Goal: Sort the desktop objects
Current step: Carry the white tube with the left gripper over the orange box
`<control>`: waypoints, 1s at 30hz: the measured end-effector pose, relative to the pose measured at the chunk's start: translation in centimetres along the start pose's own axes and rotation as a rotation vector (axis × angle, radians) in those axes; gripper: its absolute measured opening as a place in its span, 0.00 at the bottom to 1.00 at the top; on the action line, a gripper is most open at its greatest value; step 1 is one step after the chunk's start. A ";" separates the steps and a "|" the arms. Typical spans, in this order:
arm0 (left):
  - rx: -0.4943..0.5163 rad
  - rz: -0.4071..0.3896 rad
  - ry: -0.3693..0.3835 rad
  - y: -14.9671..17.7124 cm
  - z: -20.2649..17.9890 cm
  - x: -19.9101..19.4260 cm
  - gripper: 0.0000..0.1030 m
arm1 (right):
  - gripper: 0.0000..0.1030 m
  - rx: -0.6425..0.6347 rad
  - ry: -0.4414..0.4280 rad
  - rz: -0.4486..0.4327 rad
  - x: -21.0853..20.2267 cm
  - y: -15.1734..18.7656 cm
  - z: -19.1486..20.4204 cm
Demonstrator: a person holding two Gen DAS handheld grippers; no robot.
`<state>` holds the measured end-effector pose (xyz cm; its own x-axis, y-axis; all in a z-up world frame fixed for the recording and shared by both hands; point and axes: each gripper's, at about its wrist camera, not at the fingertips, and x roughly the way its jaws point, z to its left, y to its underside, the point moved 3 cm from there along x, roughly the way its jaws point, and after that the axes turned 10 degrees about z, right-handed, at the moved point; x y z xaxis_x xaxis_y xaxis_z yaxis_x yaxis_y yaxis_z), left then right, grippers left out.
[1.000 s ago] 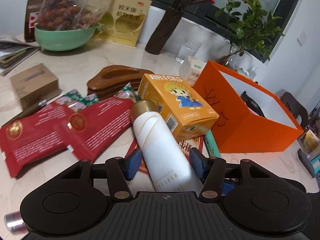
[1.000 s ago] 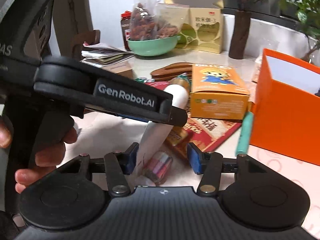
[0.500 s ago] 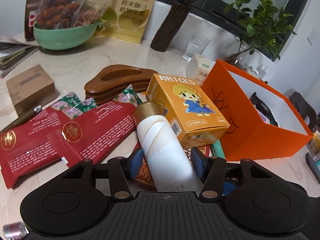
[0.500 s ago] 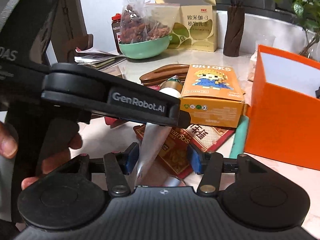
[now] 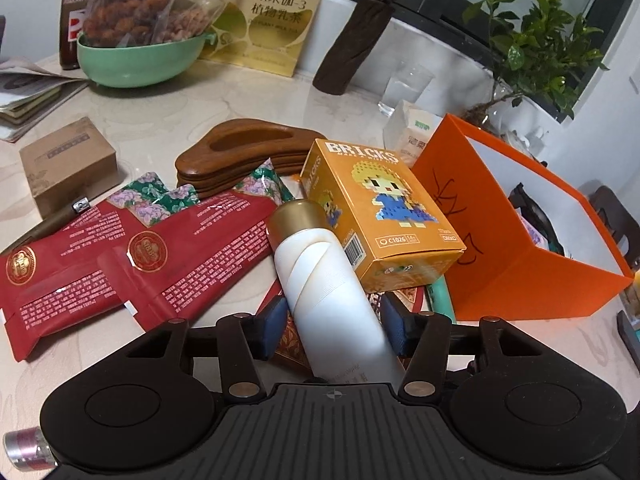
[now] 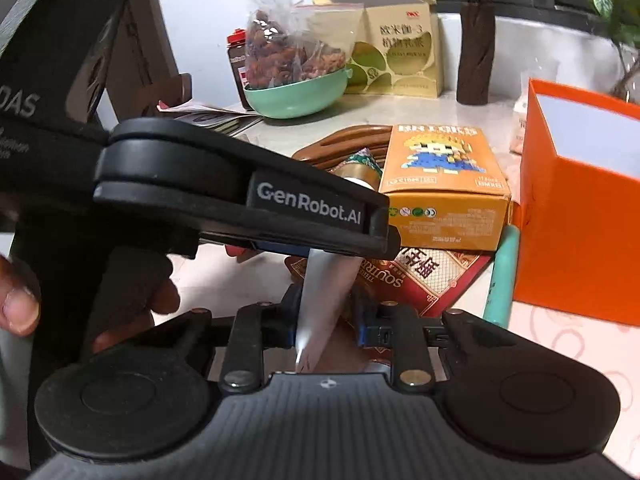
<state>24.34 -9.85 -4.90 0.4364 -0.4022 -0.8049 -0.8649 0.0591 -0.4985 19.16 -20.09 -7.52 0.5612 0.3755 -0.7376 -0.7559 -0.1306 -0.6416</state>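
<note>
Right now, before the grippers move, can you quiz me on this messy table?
1. True or false: the orange box has a lid on it.
2. What lies between the fingers of the left gripper? A) white tube B) red packet C) wooden tray
3. Fill in: the snack bags sit in a green ____.

Key: 1 false, it is open at the top. 2 A. 3 bowl.
</note>
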 end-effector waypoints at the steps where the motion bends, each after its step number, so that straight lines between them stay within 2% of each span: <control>1: 0.001 -0.001 -0.006 0.1 -0.1 -0.1 0.51 | 0.27 -0.002 0.002 0.001 0.0 0.1 0.1; 13: 0.019 -0.085 -0.003 1.0 -2.0 -3.2 0.51 | 0.24 -0.020 0.005 -0.082 -3.1 0.9 0.8; 18: 0.020 -0.127 0.026 0.9 -3.4 -4.4 0.51 | 0.24 -0.029 0.032 -0.126 -5.0 0.8 0.7; 25: 0.051 -0.163 0.063 0.9 -6.8 -5.0 0.51 | 0.24 -0.034 0.074 -0.173 -7.9 1.1 -1.0; 30: 0.094 -0.178 0.091 -0.1 -10.6 -4.9 0.50 | 0.24 -0.009 0.109 -0.216 -10.3 0.7 -3.3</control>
<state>19.65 -17.56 2.53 0.5524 -0.4943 -0.6713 -0.7473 0.0631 -0.6614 13.93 -27.05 -1.09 0.7431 0.2944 -0.6009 -0.6113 -0.0667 -0.7886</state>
